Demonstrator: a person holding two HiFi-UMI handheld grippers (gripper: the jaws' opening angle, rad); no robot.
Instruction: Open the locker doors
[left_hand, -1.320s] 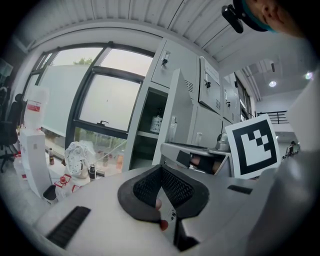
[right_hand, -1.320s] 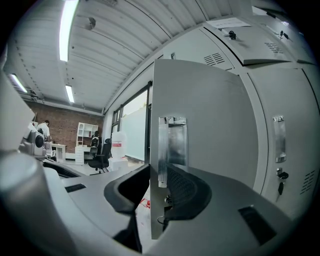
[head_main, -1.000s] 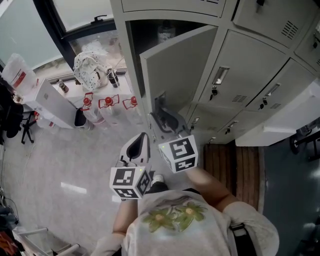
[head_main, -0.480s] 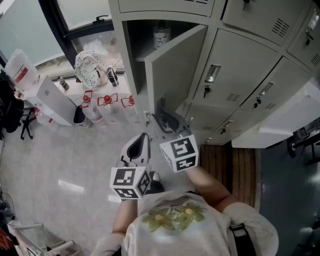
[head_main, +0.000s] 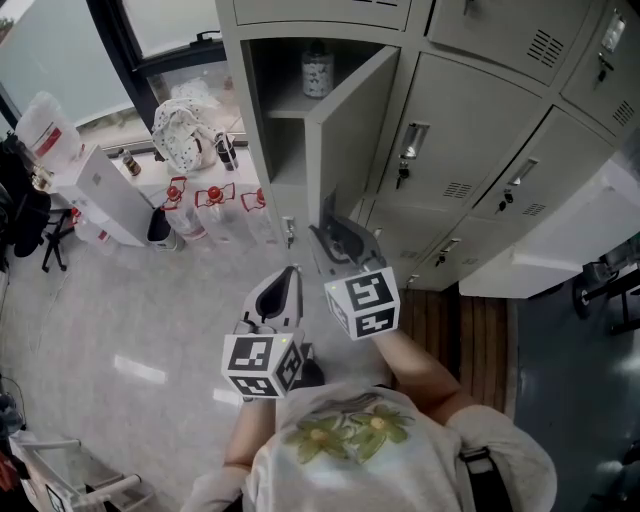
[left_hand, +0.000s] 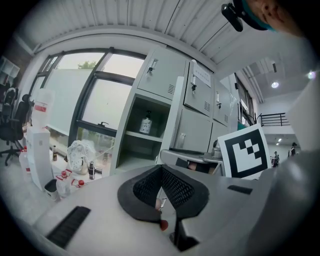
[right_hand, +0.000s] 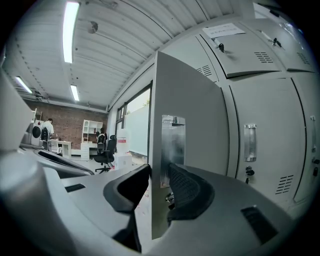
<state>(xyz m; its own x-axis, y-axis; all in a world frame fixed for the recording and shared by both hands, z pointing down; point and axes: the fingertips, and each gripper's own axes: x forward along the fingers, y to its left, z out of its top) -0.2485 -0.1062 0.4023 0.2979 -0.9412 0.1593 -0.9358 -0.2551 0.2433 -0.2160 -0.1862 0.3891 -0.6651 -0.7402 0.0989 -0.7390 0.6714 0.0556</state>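
At the bank of grey lockers, the leftmost locker door (head_main: 352, 130) stands swung well out from its frame, hinged on its right side, free edge turned toward the person. Right tool (right_hand: 158, 169) is level and straddles that free edge: one jaw sits behind the door, the other on the outer face, in front of the metal handle plate (right_hand: 173, 145). Both pads look to lie against the sheet. The jaws have just been opening a little, with the door edge between them. Left tool (head_main: 287, 276) hangs just beside the right one, lower left, off the door. Its two pads meet at the tips with nothing between them. Open compartment (head_main: 285, 130) shows a shelf, and a clear jar (head_main: 317, 70) stands on it at the back. Neighbouring locker doors (head_main: 470, 130) to the right are all closed, keys in their locks. On the floor left of the lockers: three clear bottles with red caps (head_main: 214, 208) in a row, and behind them a white spotted bag (head_main: 184, 135) by the window. A dark office chair (right_hand: 106, 155) stands across the room.
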